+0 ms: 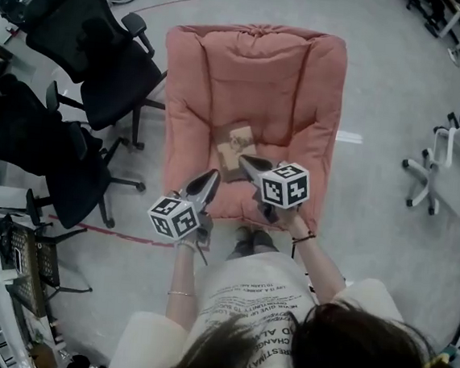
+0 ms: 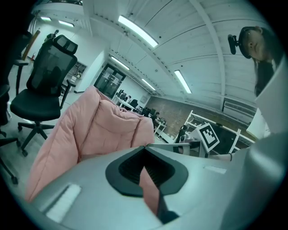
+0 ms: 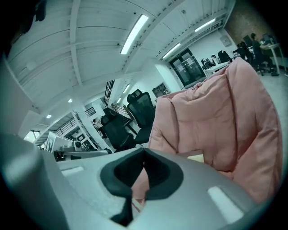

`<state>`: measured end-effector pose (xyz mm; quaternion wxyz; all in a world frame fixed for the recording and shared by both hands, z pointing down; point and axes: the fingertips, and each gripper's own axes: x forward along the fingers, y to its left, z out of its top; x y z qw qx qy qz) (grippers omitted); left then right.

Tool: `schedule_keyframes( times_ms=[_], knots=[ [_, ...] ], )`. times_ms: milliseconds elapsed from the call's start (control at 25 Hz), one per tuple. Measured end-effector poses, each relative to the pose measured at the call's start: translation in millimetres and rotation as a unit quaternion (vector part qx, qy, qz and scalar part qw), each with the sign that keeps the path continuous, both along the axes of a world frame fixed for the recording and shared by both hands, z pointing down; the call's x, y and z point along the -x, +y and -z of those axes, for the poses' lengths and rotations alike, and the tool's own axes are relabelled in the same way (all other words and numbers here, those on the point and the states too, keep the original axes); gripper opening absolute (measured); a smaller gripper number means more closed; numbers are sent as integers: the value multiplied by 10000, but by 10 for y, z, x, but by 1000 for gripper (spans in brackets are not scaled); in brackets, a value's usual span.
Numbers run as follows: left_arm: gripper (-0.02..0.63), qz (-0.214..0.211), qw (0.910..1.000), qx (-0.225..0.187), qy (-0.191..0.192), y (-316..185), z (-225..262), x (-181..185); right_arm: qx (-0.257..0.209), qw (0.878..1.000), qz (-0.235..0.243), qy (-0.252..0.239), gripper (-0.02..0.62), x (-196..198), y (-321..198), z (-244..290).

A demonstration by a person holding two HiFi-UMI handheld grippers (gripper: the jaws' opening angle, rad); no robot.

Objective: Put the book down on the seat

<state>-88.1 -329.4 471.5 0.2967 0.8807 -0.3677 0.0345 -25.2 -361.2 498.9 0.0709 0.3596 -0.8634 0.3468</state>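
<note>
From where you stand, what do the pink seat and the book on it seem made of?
Pink seat: soft padded fabric, matte, going by its puffy folds and stitched seams. Book: probably paper with a card cover, tan and dull; it lies thin and flat, though too small to be sure.

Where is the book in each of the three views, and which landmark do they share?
Head view: the book lies near the picture's centre, on the seat of the pink armchair.
Left gripper view: not in it; the pink armchair fills the left.
Right gripper view: only a pale sliver, probably the book's edge, right of centre, low.
Shared landmark: the pink armchair.
</note>
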Motion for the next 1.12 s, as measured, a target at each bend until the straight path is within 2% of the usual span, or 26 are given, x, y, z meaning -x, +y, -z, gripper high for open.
schedule_keyframes(
  times_ms=[560,1120],
  knots=[
    [-3,-181,9979,-617,1,151,430,-39,-563,9977,366,-127,3,78,209,534],
    [-3,-152,9968,-784,44,218,504,-49,-888,9948,478,-107,2,114,296,695]
  ],
)
